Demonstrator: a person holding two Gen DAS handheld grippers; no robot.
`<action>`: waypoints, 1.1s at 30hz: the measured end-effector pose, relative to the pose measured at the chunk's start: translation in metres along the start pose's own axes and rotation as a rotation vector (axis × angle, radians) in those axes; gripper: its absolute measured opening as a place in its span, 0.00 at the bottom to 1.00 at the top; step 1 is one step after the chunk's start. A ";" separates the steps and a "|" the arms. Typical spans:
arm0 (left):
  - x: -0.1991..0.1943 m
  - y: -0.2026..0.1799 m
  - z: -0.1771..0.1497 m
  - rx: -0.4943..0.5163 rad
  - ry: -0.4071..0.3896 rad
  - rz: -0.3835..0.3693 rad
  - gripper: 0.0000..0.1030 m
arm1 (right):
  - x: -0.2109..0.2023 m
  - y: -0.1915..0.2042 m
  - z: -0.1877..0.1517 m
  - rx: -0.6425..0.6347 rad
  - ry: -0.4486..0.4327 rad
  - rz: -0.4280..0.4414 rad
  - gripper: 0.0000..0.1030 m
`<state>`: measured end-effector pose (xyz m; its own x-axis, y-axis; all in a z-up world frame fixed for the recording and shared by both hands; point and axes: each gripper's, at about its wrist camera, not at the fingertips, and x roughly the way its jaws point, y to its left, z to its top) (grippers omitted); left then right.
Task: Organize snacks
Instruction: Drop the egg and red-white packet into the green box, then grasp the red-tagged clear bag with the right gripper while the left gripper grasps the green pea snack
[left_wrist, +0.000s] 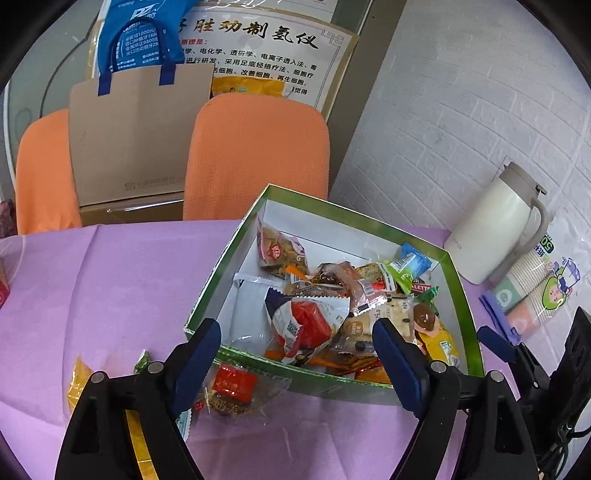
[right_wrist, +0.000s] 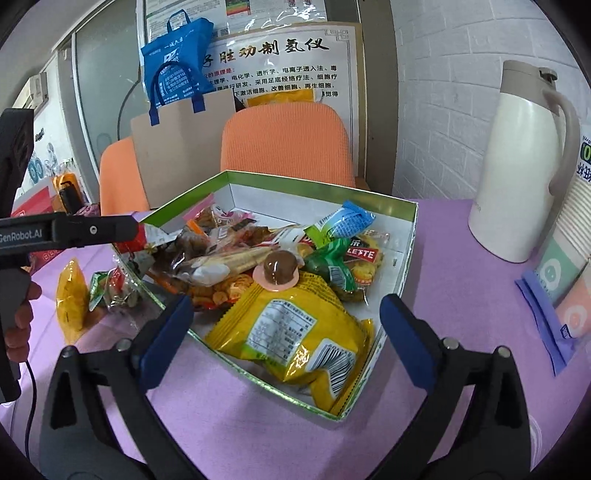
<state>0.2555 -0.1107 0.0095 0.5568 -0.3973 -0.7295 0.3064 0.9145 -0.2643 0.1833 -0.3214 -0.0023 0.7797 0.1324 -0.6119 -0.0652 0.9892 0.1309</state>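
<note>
Green-rimmed white box, yellow snack bag, lilac tablecloth

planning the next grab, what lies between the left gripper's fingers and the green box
In the left wrist view, a clear snack packet with a red label lies on the purple cloth between the left gripper and the green box.

Glossy snack wrappers, matt tablecloth
</note>
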 end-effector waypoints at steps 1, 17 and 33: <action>-0.002 0.001 -0.001 0.001 -0.006 0.006 0.84 | -0.002 0.001 0.000 -0.003 0.001 -0.004 0.98; -0.095 0.027 -0.041 -0.002 -0.113 0.033 0.84 | -0.054 0.064 0.000 -0.091 -0.063 0.104 0.99; -0.125 0.139 -0.073 -0.160 -0.099 0.099 0.84 | 0.017 0.146 -0.019 -0.107 0.174 0.269 0.83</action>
<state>0.1724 0.0719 0.0183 0.6538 -0.3029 -0.6934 0.1241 0.9469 -0.2966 0.1753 -0.1736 -0.0082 0.6083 0.3887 -0.6920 -0.3261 0.9173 0.2286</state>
